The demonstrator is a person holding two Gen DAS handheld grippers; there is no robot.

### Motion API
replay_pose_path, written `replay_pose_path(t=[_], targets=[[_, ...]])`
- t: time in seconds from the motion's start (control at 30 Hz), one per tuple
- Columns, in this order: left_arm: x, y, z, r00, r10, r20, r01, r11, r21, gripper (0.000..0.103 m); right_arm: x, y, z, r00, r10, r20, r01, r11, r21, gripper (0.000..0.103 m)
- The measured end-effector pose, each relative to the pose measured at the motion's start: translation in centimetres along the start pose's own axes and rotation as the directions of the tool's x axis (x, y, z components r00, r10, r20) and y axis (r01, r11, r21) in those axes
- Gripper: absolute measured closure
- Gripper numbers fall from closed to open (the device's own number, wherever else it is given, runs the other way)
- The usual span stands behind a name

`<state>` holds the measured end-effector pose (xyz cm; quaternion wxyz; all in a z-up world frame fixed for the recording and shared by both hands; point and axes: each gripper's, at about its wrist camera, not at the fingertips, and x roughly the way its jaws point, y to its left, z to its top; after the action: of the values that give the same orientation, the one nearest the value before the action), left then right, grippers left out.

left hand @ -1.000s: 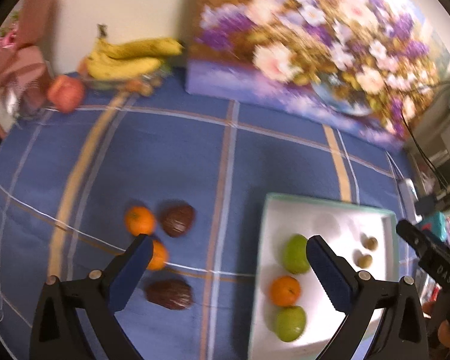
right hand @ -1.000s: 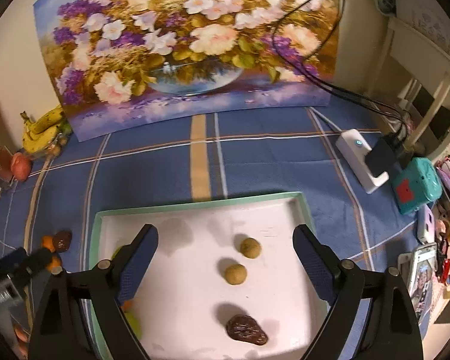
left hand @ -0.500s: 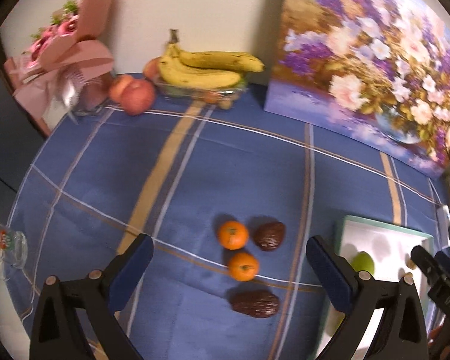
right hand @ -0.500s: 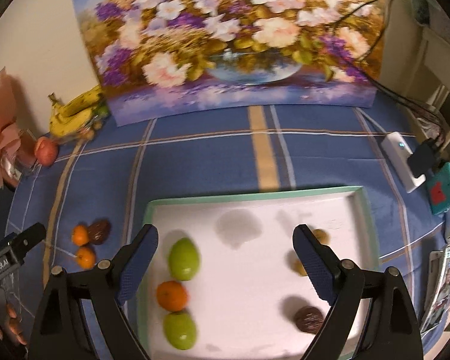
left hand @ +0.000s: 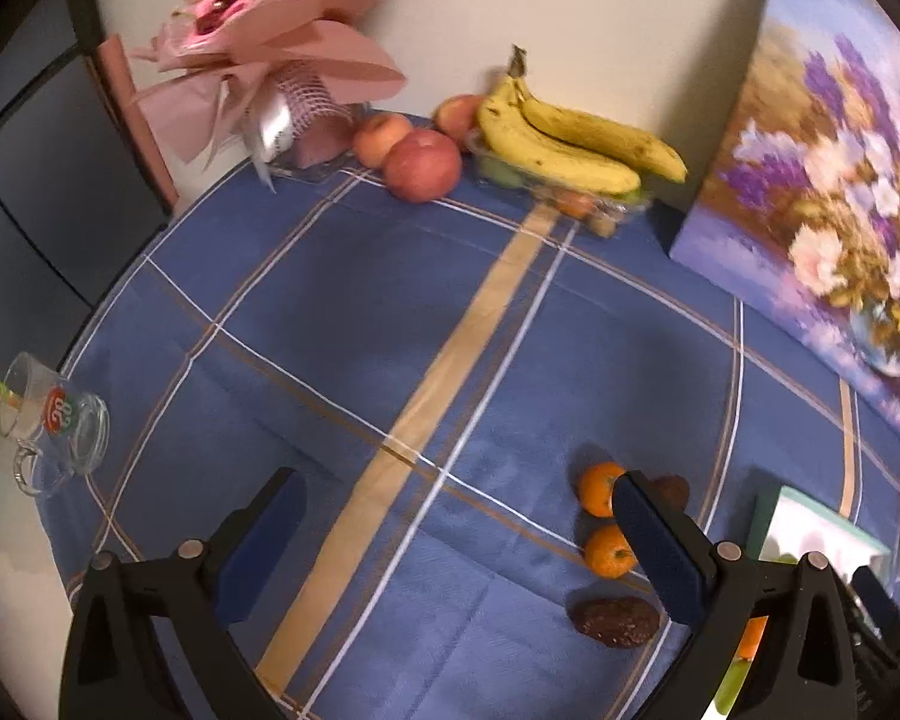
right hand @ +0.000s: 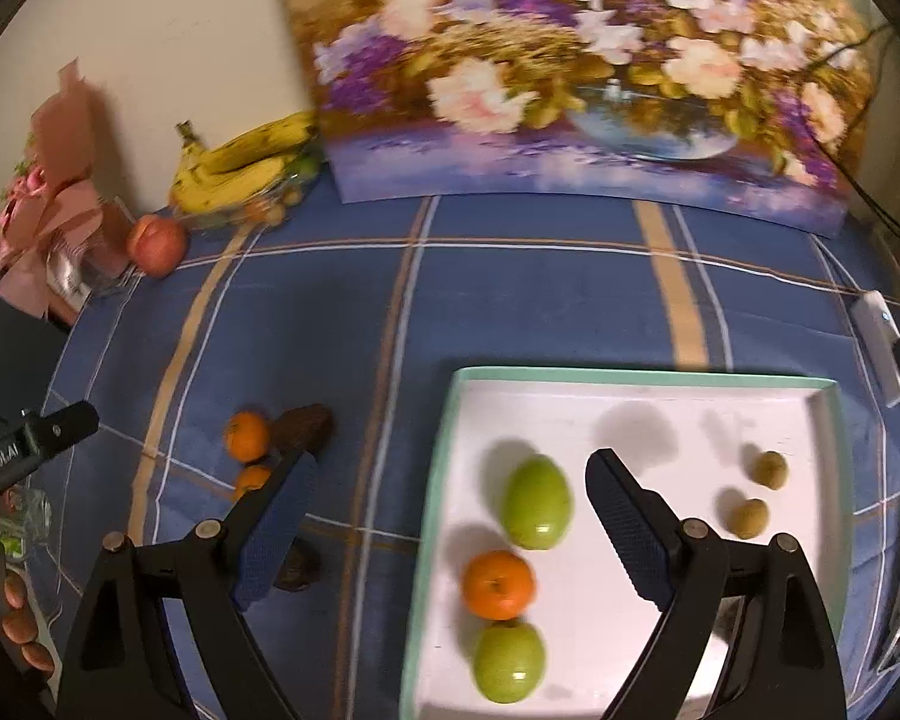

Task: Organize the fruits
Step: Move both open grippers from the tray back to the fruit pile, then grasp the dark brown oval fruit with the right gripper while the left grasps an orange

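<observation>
Fruits lie in two groups, and I place them by the white tray (right hand: 450, 420) with its pale green rim. Inside the tray, near its left wall, a green fruit (right hand: 537, 503), an orange (right hand: 498, 584) and a second green fruit (right hand: 508, 660) form a line running toward me, the last two touching. Two small brownish-green fruits (right hand: 770, 468) sit well apart from them, near the tray's right wall. On the blue checked cloth (left hand: 354, 312) left of the tray lie two small oranges (left hand: 597, 488), one nearer me than the other, with a dark brown fruit (left hand: 672, 489) just beside the farther one and another dark brown fruit (left hand: 615, 622) nearest me.

My right gripper (right hand: 447, 495) is spread wide and holds nothing; its left finger is over the cloth, its right finger over the tray. My left gripper (left hand: 456, 513) is also spread wide and empty, over the cloth left of the tray. Far behind the tray, against the wall, stand bananas (left hand: 564, 138), red apples (left hand: 421, 165) and a flower painting (right hand: 570, 72).
</observation>
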<state>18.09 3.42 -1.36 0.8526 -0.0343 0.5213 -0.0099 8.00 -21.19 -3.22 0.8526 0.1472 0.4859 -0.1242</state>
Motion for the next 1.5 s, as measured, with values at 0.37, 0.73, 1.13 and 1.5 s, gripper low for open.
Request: replay_pose_path(t=[0.37, 0.73, 1.13, 1.5], targets=[[0.0, 1.7, 0.4, 0.996, -0.051, 0.079, 0.051, 0.999, -0.008, 0.0, 1.0, 3.2, 0.1, 0.997, 0.071, -0.013, -0.071, 0.997, -0.031, 0.011], [4.9, 1.6, 0.0, 0.997, -0.063, -0.04, 0.06, 0.995, -0.081, 0.0, 3.6, 3.7, 0.1, 0.995, 0.097, -0.031, -0.098, 0.995, -0.024, 0.02], [9.4, 0.5, -0.2, 0.987, -0.095, -0.13, 0.079, 0.989, -0.122, 0.0, 8.7, 6.1, 0.0, 0.983, 0.166, -0.081, -0.17, 0.984, -0.055, 0.044], [10.5, 0.8, -0.1, 0.979, -0.131, -0.155, 0.104, 0.979, -0.173, 0.001, 10.9, 6.8, 0.6, 0.967, 0.229, -0.112, -0.235, 0.971, -0.047, 0.058]])
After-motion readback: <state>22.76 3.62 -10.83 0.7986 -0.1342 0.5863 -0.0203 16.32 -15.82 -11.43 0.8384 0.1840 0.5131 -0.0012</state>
